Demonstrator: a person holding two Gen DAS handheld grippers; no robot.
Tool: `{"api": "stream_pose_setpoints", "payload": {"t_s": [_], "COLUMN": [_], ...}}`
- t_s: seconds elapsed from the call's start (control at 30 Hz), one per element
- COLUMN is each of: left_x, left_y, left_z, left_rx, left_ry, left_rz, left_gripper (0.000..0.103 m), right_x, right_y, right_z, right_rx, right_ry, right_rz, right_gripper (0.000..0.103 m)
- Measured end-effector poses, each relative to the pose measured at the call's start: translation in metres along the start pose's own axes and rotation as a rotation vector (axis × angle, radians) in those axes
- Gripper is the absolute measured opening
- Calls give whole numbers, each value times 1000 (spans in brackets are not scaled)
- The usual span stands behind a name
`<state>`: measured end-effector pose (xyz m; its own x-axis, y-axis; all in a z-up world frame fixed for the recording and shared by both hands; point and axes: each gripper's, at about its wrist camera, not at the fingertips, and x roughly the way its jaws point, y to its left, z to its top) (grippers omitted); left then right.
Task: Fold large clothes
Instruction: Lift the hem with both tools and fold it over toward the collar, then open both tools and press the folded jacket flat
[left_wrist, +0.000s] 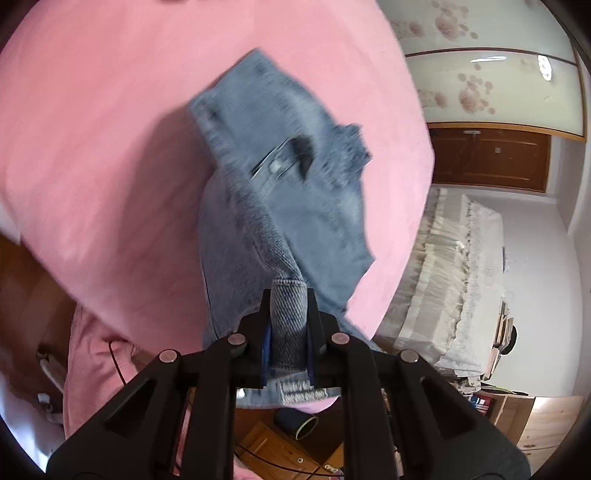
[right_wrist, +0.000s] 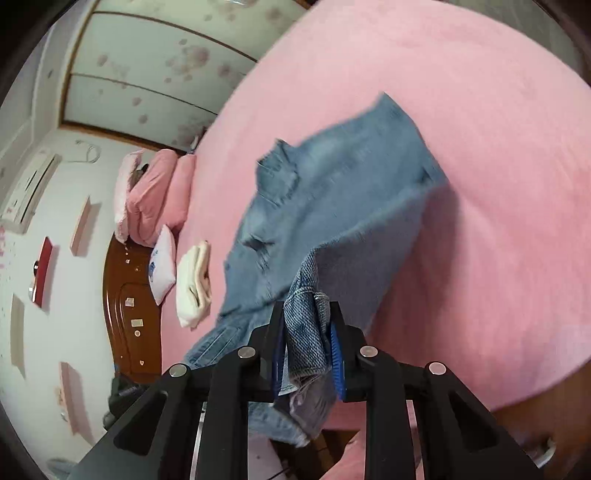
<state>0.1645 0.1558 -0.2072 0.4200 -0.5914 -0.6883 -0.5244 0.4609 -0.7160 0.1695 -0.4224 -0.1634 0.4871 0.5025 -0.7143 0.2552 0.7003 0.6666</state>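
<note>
Pink bedding (left_wrist: 110, 129) fills most of what both your cameras see, a wide bed cover with the jeans (left_wrist: 288, 177) hanging above it and throwing a dark shadow onto it. Your left gripper (left_wrist: 289, 295) is clamped on a thick fold of denim, the cloth packed tight between its fingers, and your right gripper (right_wrist: 307, 314) pinches another bunched edge of the jeans (right_wrist: 332, 192) the same way. From the left wrist the garment runs away from your fingers toward 12 o'clock, its long axis leaning slightly toward 11, with a frayed patch (left_wrist: 351, 147) and a metal button (left_wrist: 275, 167) near the middle. From the right wrist it stretches from the fingers up toward 1 o'clock, ending in a squared corner, while a looser flap spreads out toward 10 o'clock. Only the right view shows you the head of the bed: pink pillows (right_wrist: 155, 192), a white cushion (right_wrist: 162, 266) and a folded cream cloth (right_wrist: 194, 284) lying near 9 o'clock, beside a dark wooden headboard (right_wrist: 129, 314). Only the left view shows you the far side of the room at 3 o'clock: a wooden door (left_wrist: 487, 155), a white lace-covered piece of furniture (left_wrist: 469, 280), and at 6 o'clock a dark cup (left_wrist: 295, 422) on a wooden surface. The denim is motion-blurred in both views.
</note>
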Motion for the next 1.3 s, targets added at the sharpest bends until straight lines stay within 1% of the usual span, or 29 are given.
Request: {"api": "stream_pose_setpoints", "payload": {"t_s": [0.07, 0.1, 0.13, 0.2, 0.27, 0.33, 0.43, 0.47, 0.53, 0.6, 0.67, 0.73, 0.8, 0.83, 0.87, 0.9, 0.93, 0.97, 1.0, 1.03, 1.07, 1.13, 1.17, 1.23, 1.3], "left_x": [-6, -9, -13, -20, -14, -5, 15, 28, 52, 76, 99, 125, 146, 154, 162, 167, 169, 168, 165, 161, 161, 162, 165, 170, 180], "left_y": [-14, -25, -32, -39, -51, -59, -67, -67, -66, -61, -52, -49, -45, -42, -43, -45, -47, -48, -48, -45, -41, -36, -34, -34, -33], "left_z": [23, 39, 53, 84, 119, 157, 212, 222, 259, 282, 294, 314, 324, 323, 327, 330, 330, 327, 323, 317, 308, 295, 282, 260, 227], "left_rx": [8, 11, 16, 19, 5, -23, -21, -18, -13, -1, 7, 29, 36, 43, 47, 61, 83, 101, 107, 103, 108, 129, 163, 221, 299], "left_ry": [-8, -10, -11, -11, 9, 32, 47, 53, 87, 119, 141, 164, 168, 165, 157, 139, 105, 64, 19, -22, -42, -39, -24, -25, -19], "left_rz": [-9, -19, -26, -34, -44, -42, -8, 0, 24, 30, 53, 69, 76, 88, 105, 122, 124, 127, 138, 151, 161, 177, 214, 276, 359], "left_gripper": [11, 11, 11, 10, 10, 10, 10, 10, 10, 11, 11, 11, 13, 14, 20, 31, 38, 53, 67, 71, 72, 72, 72, 72, 72], "right_x": [1, 1, 3, 3, -1, -1, 1, 5, 16, 31, 48, 66, 88, 96, 102, 108, 111, 113, 111, 109, 106, 102, 102, 107, 119], "right_y": [8, 8, 9, 11, 12, 15, 13, 13, 11, 9, 6, 3, -4, -8, -9, -8, -7, -5, -3, -1, 2, 7, 11, 16, 25], "right_z": [21, 32, 43, 68, 93, 122, 165, 176, 199, 220, 230, 239, 254, 258, 265, 274, 276, 282, 286, 283, 282, 279, 277, 268, 254], "right_rx": [4, 25, 64, 160, 215, 248, 323, 349, 384, 397, 405, 409, 444, 447, 434, 402, 377, 338, 294, 260, 238, 197, 165, 111, 57], "right_ry": [-18, -24, -36, -86, -137, -185, -227, -232, -249, -279, -295, -293, -272, -261, -257, -260, -265, -291, -332, -368, -394, -410, -392, -350, -300], "right_rz": [5, 18, 33, 73, 89, 87, 89, 80, 43, -2, -8, -41, -96, -114, -139, -186, -217, -255, -274, -279, -288, -292, -286, -296, -316], "right_gripper": [19, 19, 19, 18, 18, 18, 18, 18, 18, 18, 18, 18, 19, 19, 21, 22, 26, 30, 34, 42, 46, 46, 46, 46, 46]}}
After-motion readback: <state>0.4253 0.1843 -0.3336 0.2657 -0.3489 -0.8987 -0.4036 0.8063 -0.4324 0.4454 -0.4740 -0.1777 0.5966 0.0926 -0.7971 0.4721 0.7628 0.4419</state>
